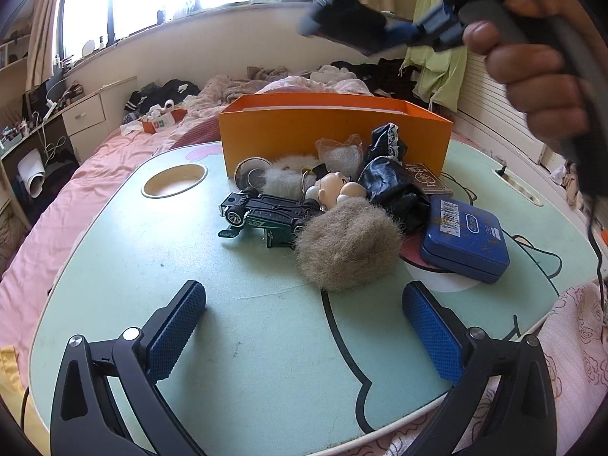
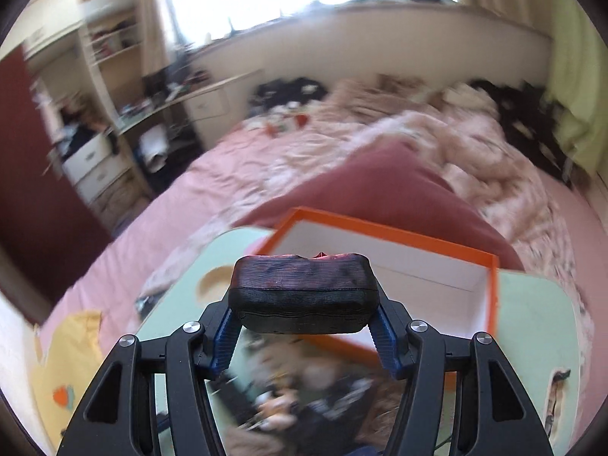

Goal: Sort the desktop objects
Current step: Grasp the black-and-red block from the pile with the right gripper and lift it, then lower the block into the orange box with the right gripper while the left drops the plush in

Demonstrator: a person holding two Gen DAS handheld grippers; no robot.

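Clearing orange box (image 2: 383, 233) rim, black case (image 2: 304, 296).

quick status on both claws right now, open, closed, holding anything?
Left claw: open, empty, above the green table.
Right claw: closed on a dark block-shaped object, held up in front of the orange box.

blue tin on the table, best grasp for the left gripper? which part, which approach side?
Grip the blue tin across its two long side walls, coming from above with the left gripper turned to straddle it. It lies flat and low, lid up, so only the thin walls offer purchase. Its far left corner sits close to the black crumpled item, so take it nearer the free near-right end.
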